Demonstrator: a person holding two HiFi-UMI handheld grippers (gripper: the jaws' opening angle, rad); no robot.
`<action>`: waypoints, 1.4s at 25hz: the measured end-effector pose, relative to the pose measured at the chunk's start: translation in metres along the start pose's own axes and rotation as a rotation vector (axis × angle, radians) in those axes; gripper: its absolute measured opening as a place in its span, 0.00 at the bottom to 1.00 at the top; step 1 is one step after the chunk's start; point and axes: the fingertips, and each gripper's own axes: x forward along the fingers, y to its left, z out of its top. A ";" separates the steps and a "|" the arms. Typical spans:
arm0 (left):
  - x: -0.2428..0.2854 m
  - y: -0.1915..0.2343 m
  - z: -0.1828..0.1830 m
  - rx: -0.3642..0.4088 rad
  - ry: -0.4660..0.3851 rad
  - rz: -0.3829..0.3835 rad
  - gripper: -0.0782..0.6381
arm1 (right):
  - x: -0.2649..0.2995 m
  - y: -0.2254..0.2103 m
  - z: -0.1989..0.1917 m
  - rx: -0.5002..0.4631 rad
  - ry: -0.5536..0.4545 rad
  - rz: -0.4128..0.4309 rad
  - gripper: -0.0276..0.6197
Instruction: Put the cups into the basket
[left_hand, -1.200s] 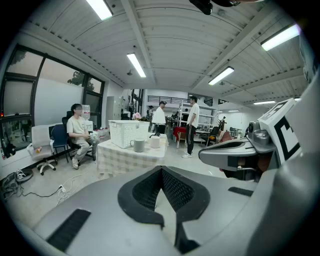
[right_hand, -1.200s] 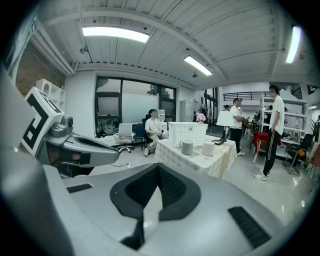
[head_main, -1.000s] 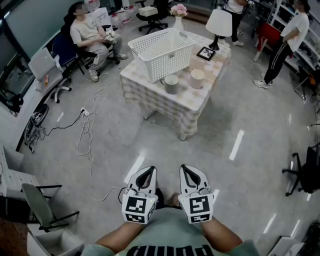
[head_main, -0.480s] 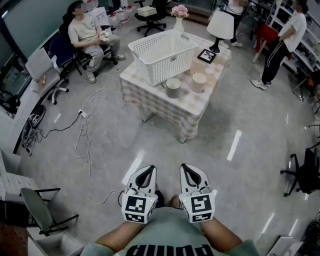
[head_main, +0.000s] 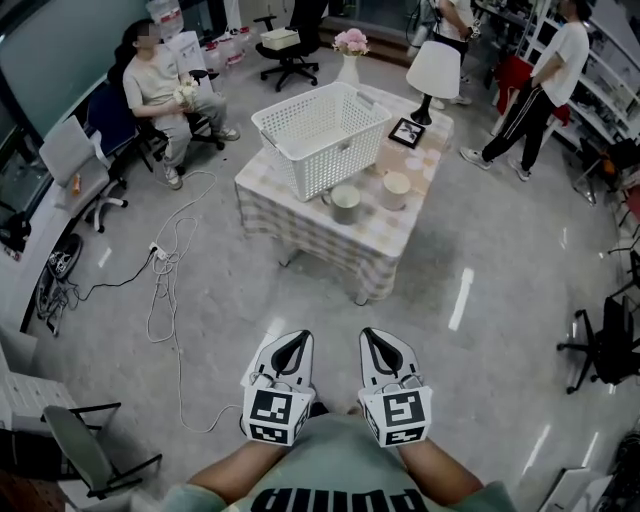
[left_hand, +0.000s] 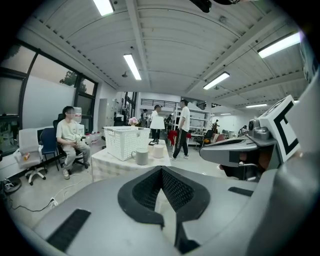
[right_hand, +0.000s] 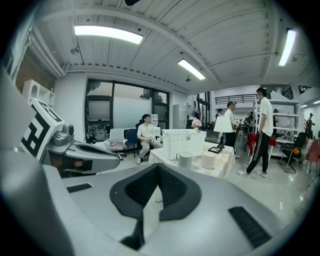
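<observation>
A white lattice basket (head_main: 318, 132) stands on a table with a checked cloth (head_main: 300, 225), some way ahead of me. Beside the basket stand a grey cup (head_main: 345, 203) and a cream cup (head_main: 396, 189). My left gripper (head_main: 298, 338) and right gripper (head_main: 371, 335) are held side by side close to my body, far from the table, both shut and empty. The left gripper view shows the basket (left_hand: 121, 141), the grey cup (left_hand: 142, 156) and the cream cup (left_hand: 159, 151) beyond the closed jaws. The right gripper view shows the basket (right_hand: 185, 142) and both cups (right_hand: 185, 159) too.
On the table's far end stand a lamp (head_main: 435, 70), a picture frame (head_main: 408, 132) and a flower vase (head_main: 350, 55). A person sits on a chair (head_main: 150, 85) at the left, and another person stands (head_main: 540, 80) at the right. Cables (head_main: 170, 275) trail across the floor on the left. Office chairs (head_main: 600, 340) stand around.
The table with the basket and cups has shifted slightly nearer and to the left in the head view. Both grippers keep their place and stay shut.
</observation>
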 end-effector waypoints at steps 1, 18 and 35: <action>0.003 0.004 0.003 0.002 -0.002 -0.006 0.12 | 0.004 0.000 0.004 -0.002 -0.001 -0.004 0.06; 0.024 0.062 0.040 0.052 -0.038 -0.092 0.12 | 0.056 0.011 0.047 -0.013 -0.042 -0.094 0.06; 0.032 0.104 0.026 -0.021 -0.014 -0.038 0.12 | 0.099 0.031 0.042 -0.049 0.007 -0.033 0.06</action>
